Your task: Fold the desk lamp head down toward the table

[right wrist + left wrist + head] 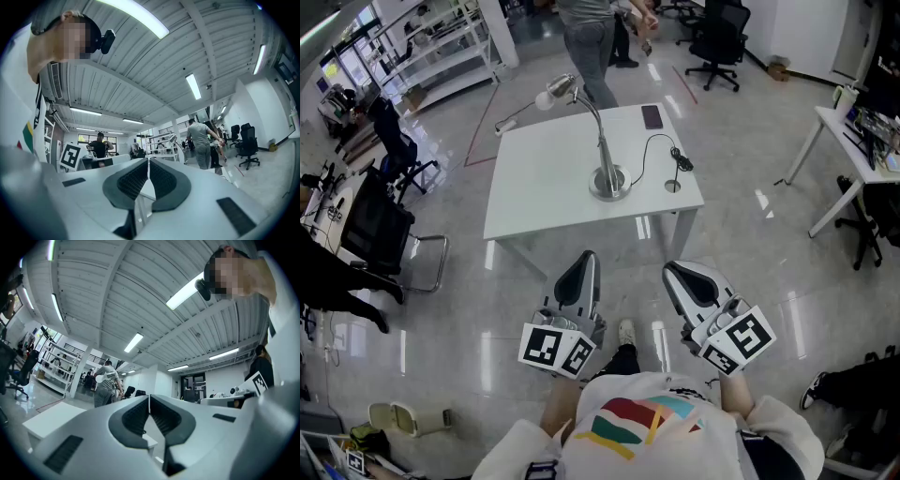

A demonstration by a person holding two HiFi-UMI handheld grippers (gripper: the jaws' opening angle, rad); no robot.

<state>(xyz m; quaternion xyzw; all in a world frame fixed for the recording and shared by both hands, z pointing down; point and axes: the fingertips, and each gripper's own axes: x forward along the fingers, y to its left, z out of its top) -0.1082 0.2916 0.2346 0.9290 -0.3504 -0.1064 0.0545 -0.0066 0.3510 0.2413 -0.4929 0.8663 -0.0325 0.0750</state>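
While the left gripper point(588, 257) and right gripper point(671, 271) are hovering shut, empty, before the table point(534, 187), the lamp head point(565, 87) is hanging above its far edge, nearer the left.

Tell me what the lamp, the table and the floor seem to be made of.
The lamp: likely metal, silvery with a satin sheen; its neck and round base catch highlights. The table: smooth matte white top, perhaps laminate or painted board; unclear which. The floor: glossy grey with mirror-like reflections; maybe polished concrete or resin.
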